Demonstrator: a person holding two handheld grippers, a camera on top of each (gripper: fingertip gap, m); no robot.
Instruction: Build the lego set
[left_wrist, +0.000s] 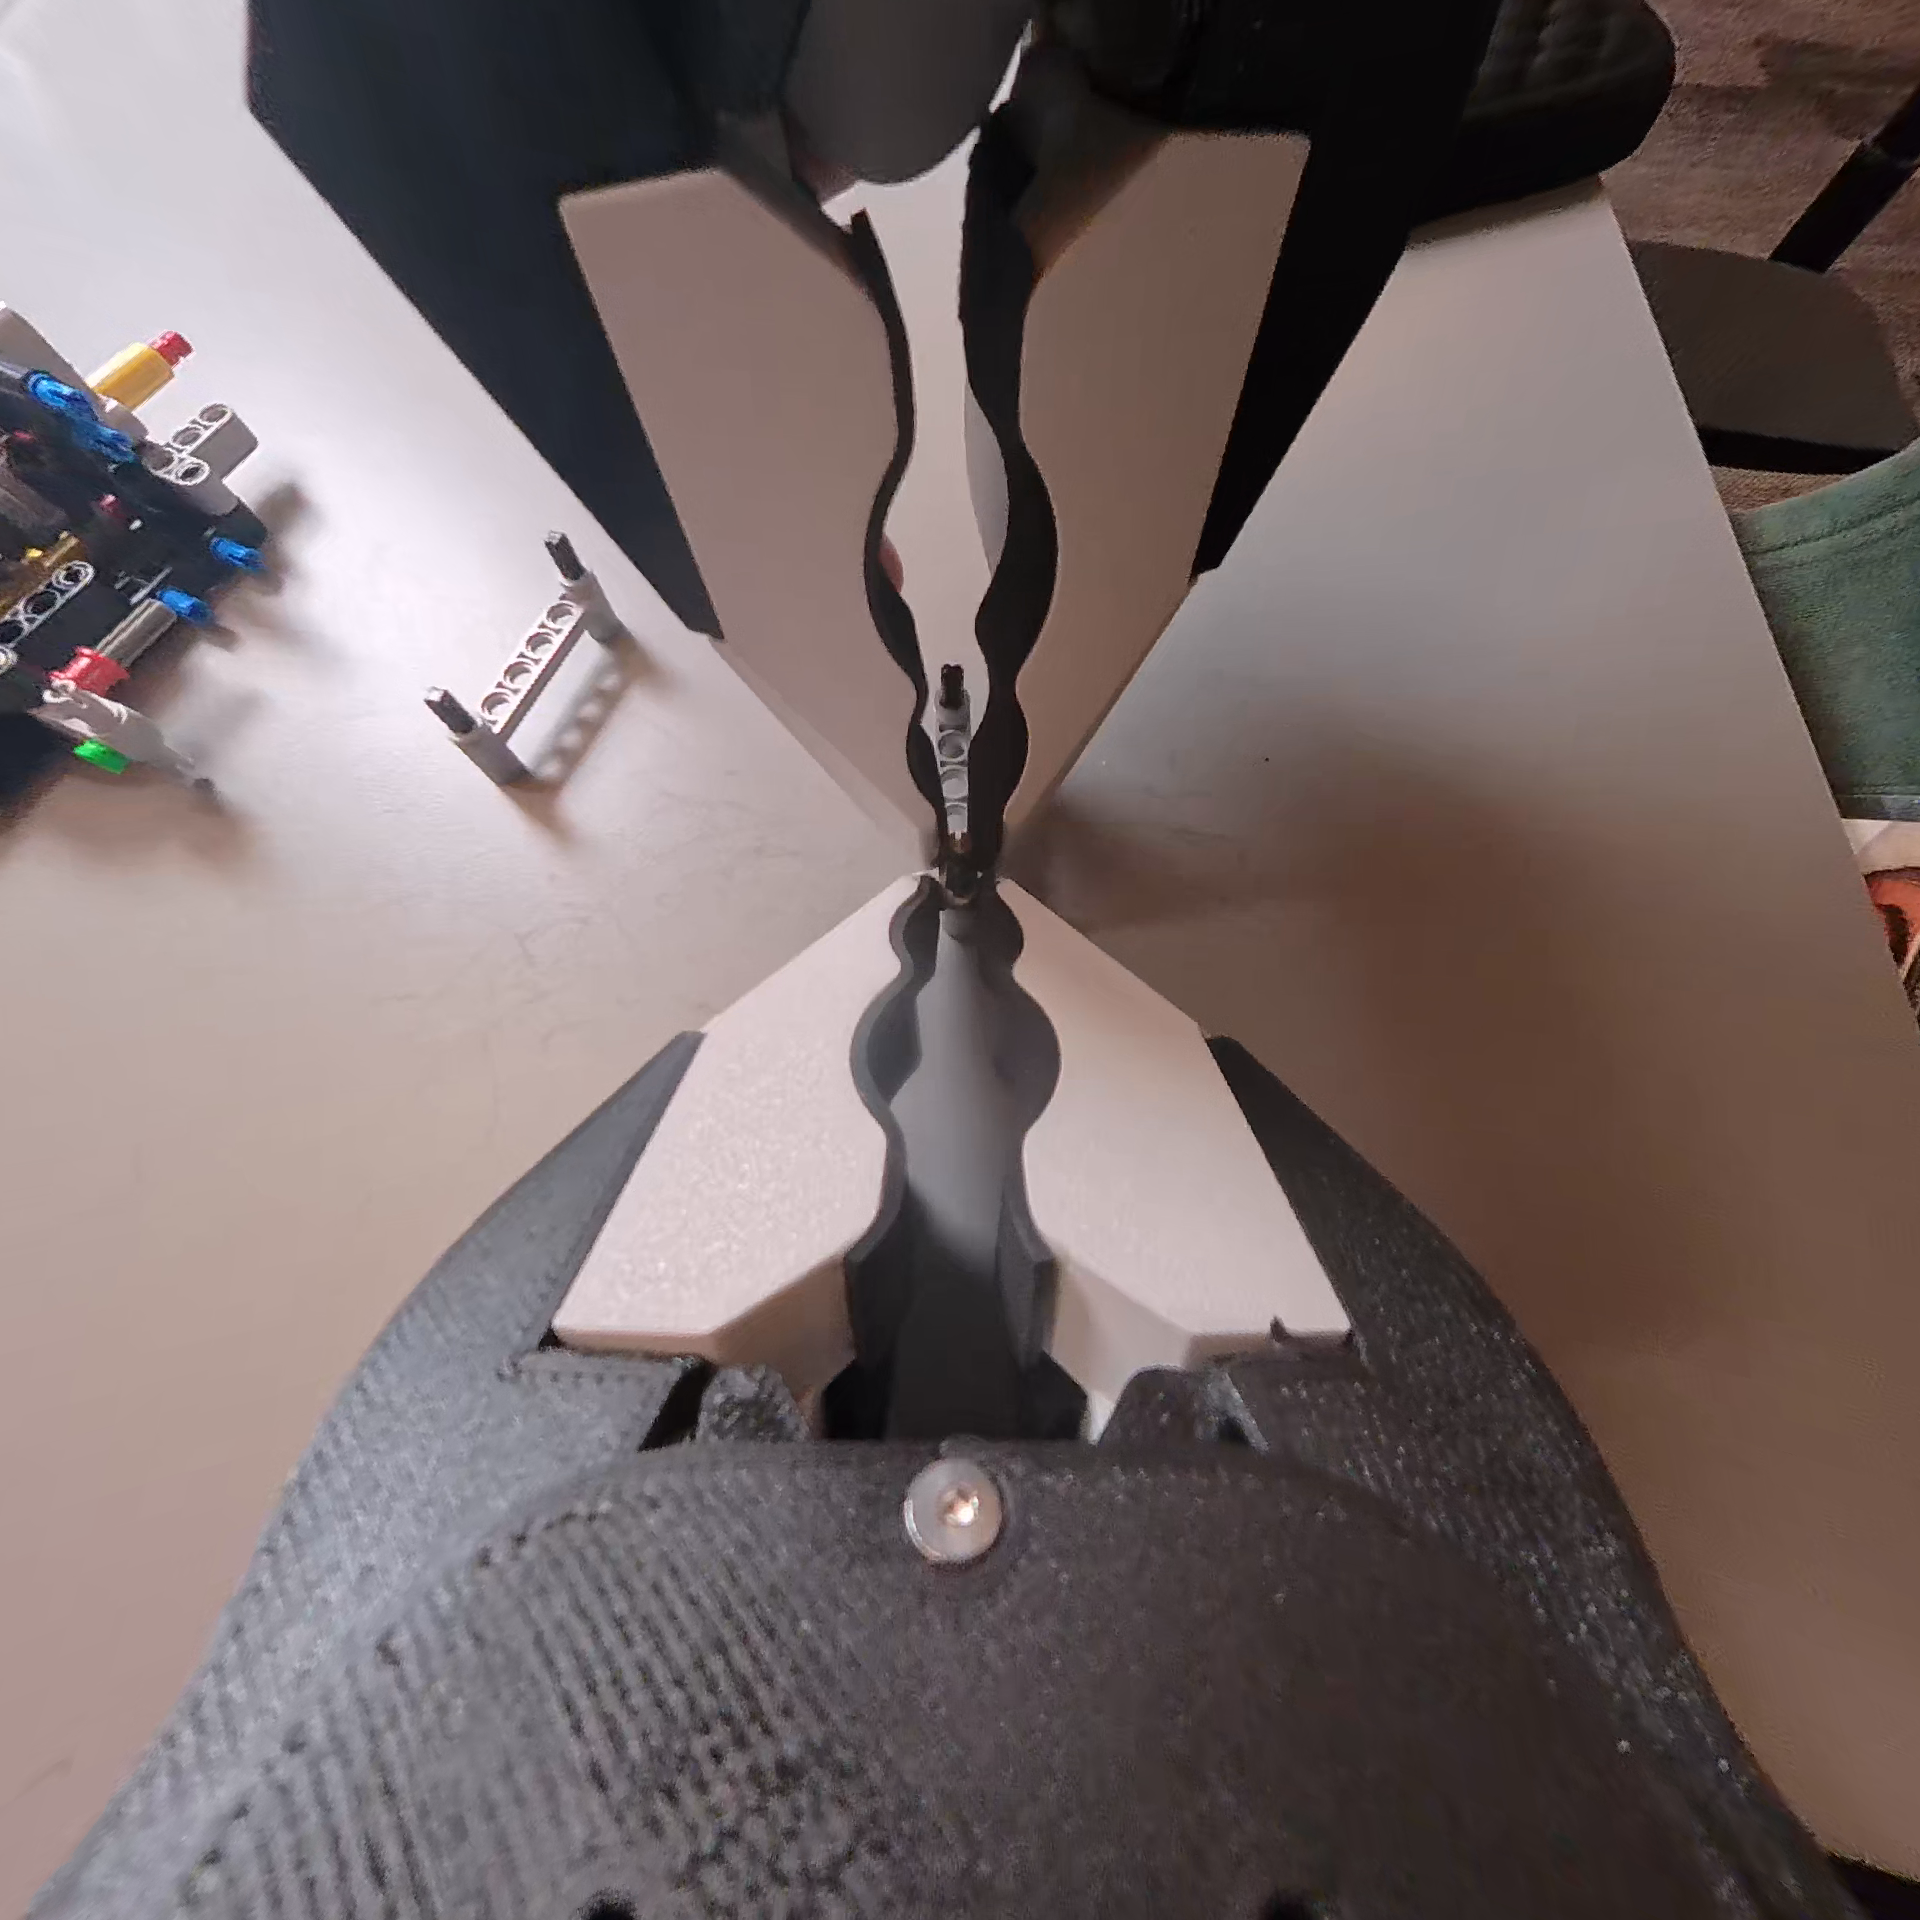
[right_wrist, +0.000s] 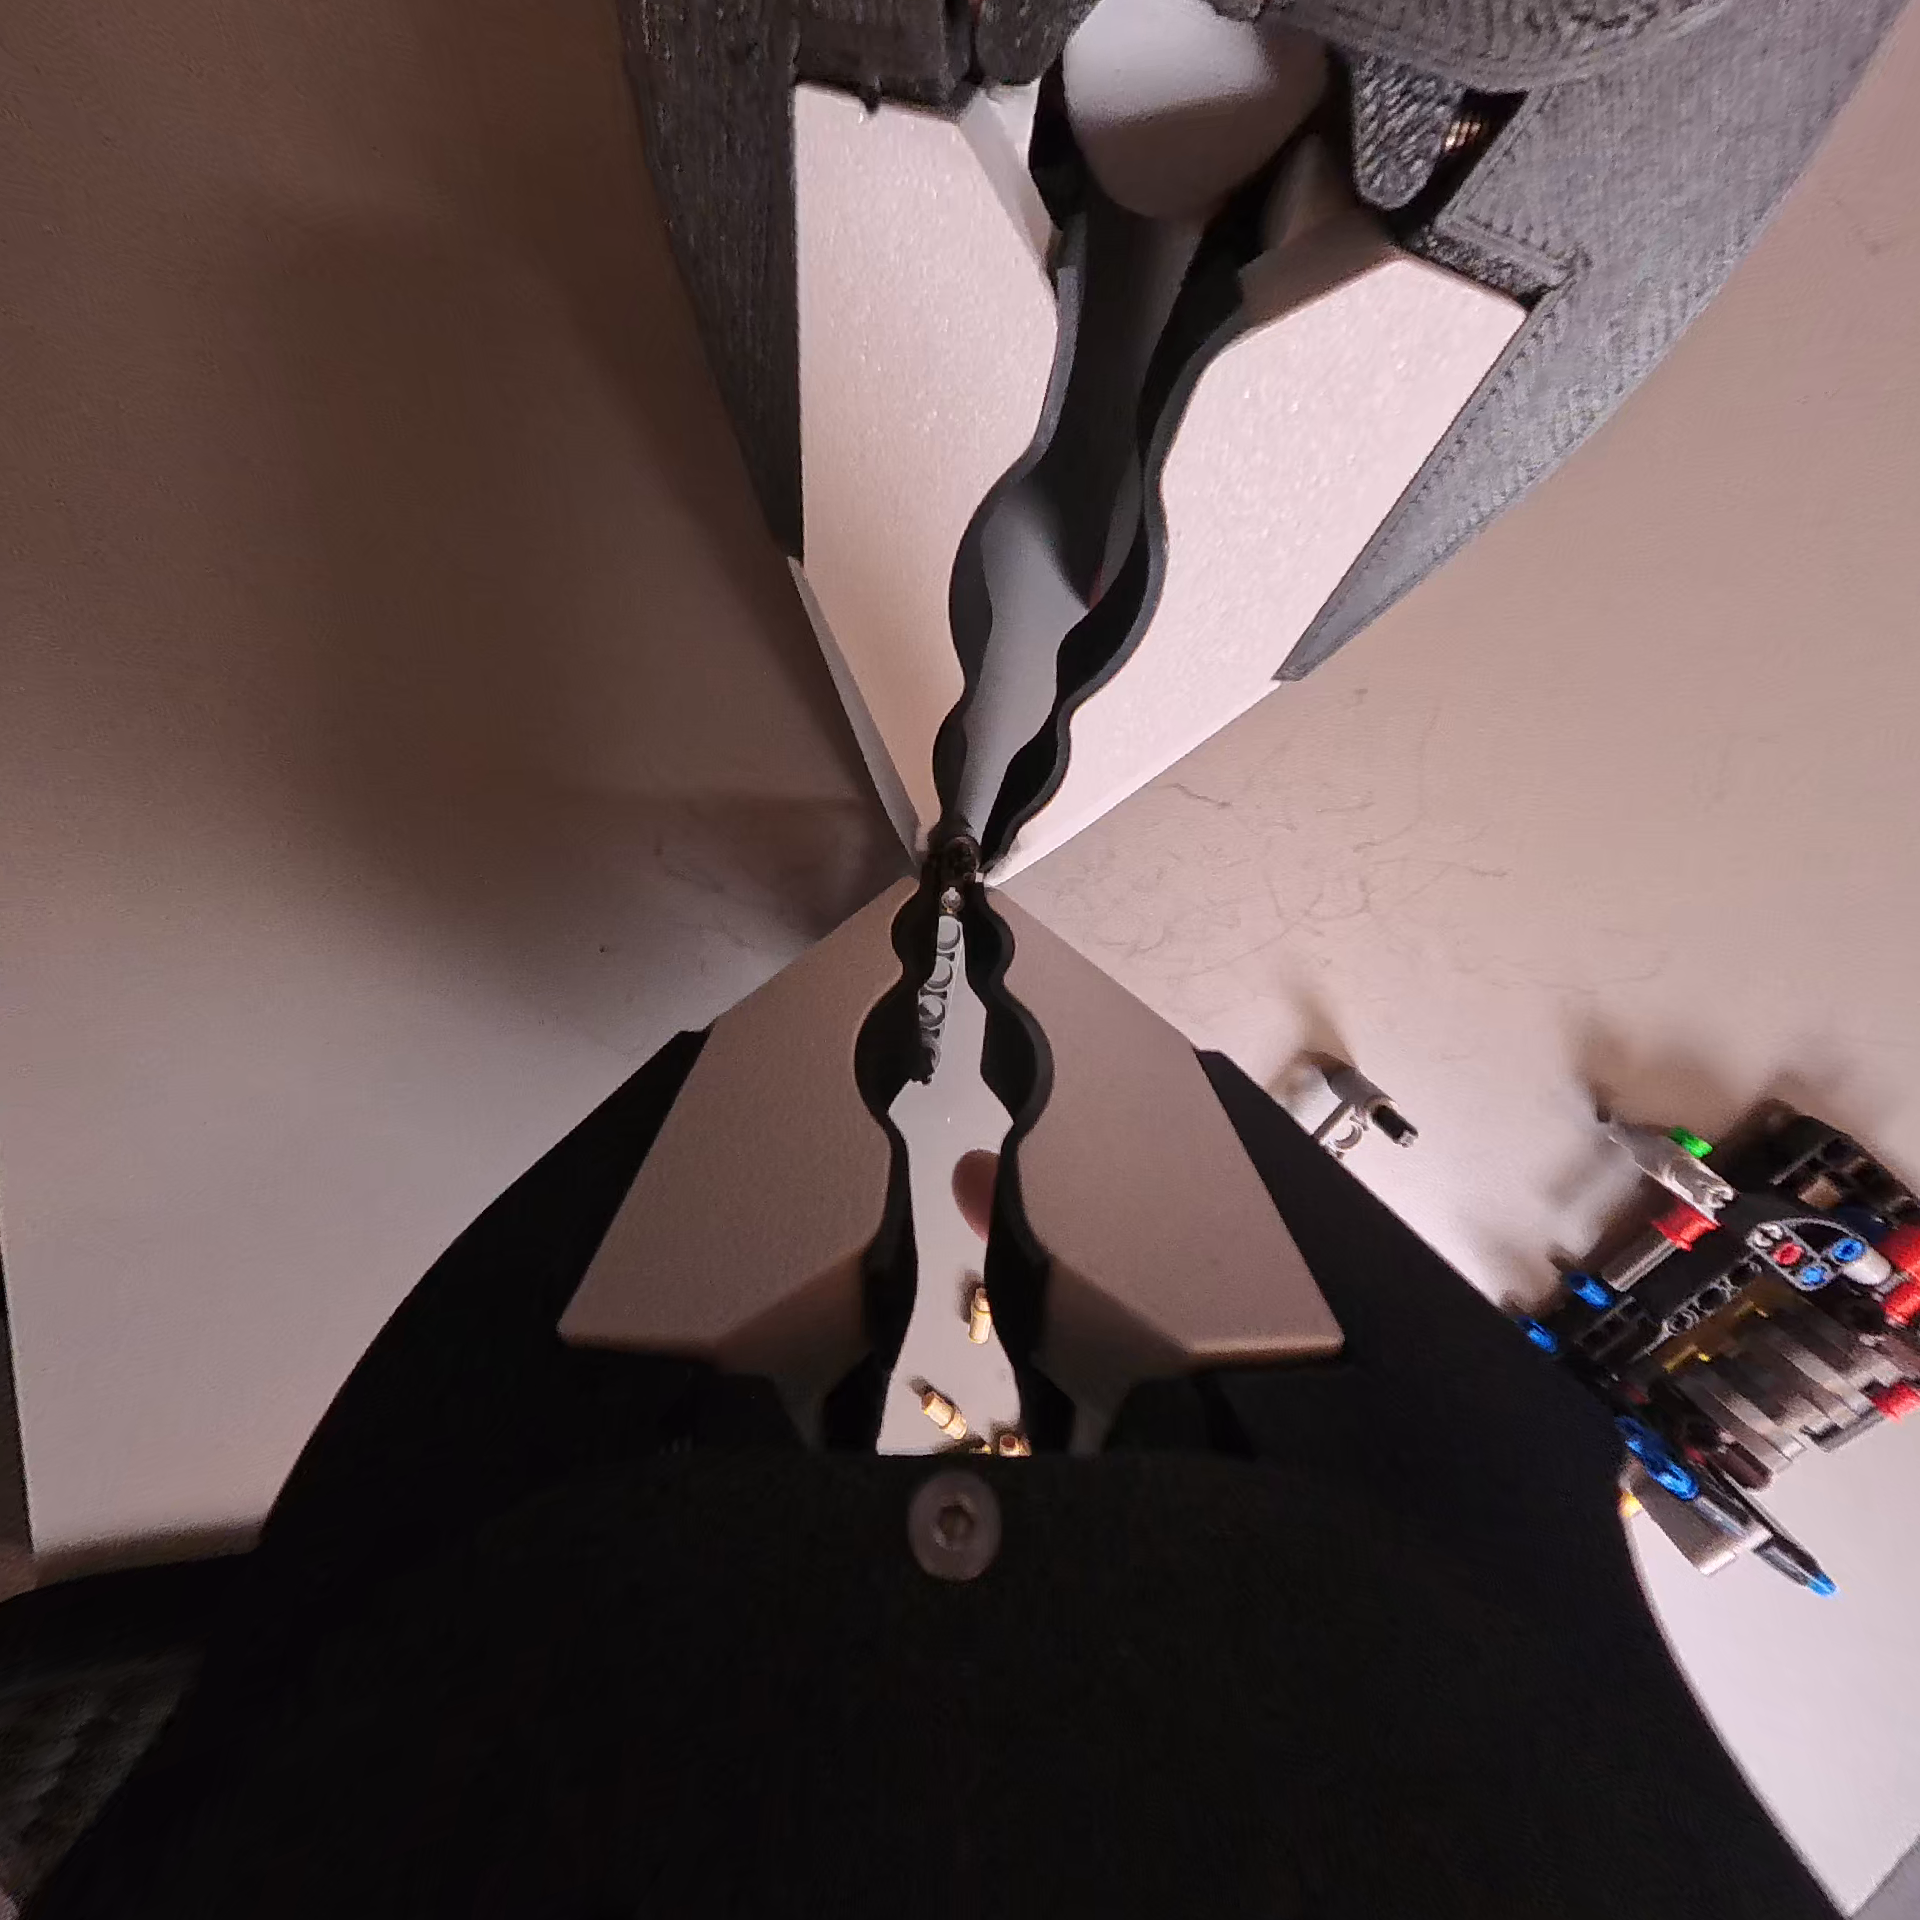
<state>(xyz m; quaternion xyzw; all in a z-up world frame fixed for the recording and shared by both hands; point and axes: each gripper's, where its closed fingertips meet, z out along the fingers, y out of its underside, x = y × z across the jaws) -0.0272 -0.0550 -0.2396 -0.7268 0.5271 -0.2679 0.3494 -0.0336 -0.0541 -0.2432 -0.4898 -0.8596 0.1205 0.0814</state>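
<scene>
Holding a small light-grey perforated lego beam (left_wrist: 951, 740) with a black pin at its far end, the right gripper (left_wrist: 954, 800) is clenched on it, beam edge-on between the wavy black pads. In the right wrist view the same beam (right_wrist: 941, 971) sits just behind that gripper's tips (right_wrist: 945, 894).

Left gripper (left_wrist: 961, 886) meets it tip to tip, jaws pinched nearly together on a small black pin (left_wrist: 961, 868) at the beam's near end. Cannot tell whether the pin is seated in the beam. Seen from the right wrist view, left gripper (right_wrist: 961, 847) comes down from the top, tips touching the beam end.

All of this is above the beige tabletop (left_wrist: 312, 1039); no contact between beam and table visible.

Relative to the beam:
- light-grey U-shaped lego frame with 2 black-tipped posts (left_wrist: 530, 665) lies on the table, left of it in the left wrist view, well apart.
- partly built lego assembly, black and grey with blue, red, yellow and green pins (left_wrist: 94, 561), further left at the table edge; lower right in the right wrist view (right_wrist: 1745, 1340).
- tan lego pins (right_wrist: 951, 1392), at least 3, loose on the table, seen through the right gripper's gap.
- dark chair (left_wrist: 1766, 343) and green fabric (left_wrist: 1849, 644) off the table, right side.
</scene>
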